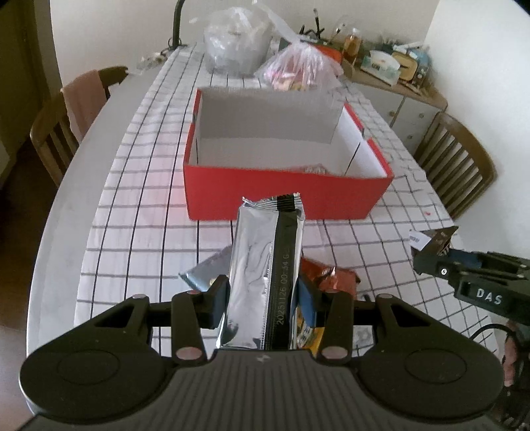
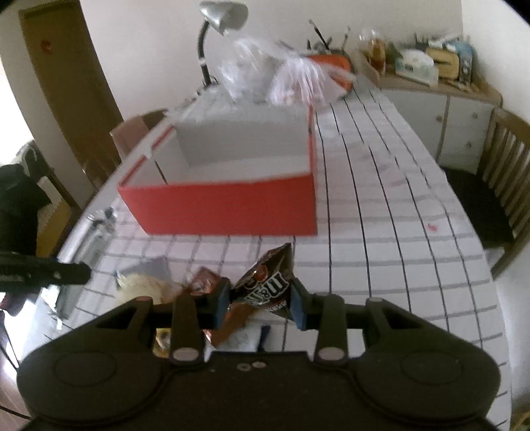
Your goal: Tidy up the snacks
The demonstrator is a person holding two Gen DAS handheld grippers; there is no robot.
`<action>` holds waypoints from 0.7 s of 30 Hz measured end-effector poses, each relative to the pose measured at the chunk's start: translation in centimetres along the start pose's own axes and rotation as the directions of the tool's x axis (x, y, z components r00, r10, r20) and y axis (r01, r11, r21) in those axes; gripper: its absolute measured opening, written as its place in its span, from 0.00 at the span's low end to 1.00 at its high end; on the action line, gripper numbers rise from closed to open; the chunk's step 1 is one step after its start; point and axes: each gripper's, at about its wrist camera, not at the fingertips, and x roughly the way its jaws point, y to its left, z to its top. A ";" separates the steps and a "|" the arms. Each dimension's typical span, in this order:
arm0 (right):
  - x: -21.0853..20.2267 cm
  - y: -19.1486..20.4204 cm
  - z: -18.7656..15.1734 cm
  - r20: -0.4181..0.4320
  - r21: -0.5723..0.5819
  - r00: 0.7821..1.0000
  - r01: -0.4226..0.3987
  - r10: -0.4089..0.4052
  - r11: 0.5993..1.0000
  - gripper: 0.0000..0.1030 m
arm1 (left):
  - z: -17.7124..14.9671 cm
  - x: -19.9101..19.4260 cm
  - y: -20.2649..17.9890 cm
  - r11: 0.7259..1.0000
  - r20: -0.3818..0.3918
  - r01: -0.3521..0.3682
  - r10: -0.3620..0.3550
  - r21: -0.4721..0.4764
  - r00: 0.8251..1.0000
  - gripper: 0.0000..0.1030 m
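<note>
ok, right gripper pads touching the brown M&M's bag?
Touching. Right wrist view: both blue pads of the right gripper press the sides of the brown M&M's bag, pinching it between them.

boxes (image 1: 285, 195): 1 | plastic bags (image 1: 301, 66): 2 | chairs (image 1: 457, 165): 2 | lamps (image 2: 223, 15): 1

Soft, even daylight is filling both views, washing out the white walls. The foil wrapper (image 1: 261, 272) is catching glare, and the red box (image 1: 285, 195) is throwing a pink glow on the cloth (image 1: 132, 212). The right wrist view is smearing with motion blur. Fisheye distortion is bending the table edges, and corners are going dark
</note>
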 end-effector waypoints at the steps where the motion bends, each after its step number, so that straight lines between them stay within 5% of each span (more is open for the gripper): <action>1: -0.4 0.2 0.4 0.009 -0.006 1.000 -0.001 0.002 1.000 0.36 | 0.3 -0.2 -0.1 1.000 0.008 0.001 -0.001 0.002 1.000 0.42; 21: 0.8 2.1 9.4 0.091 -0.147 0.996 -0.002 0.016 0.989 0.36 | 8.0 1.2 -1.5 0.998 0.099 -0.055 0.051 0.041 0.994 0.42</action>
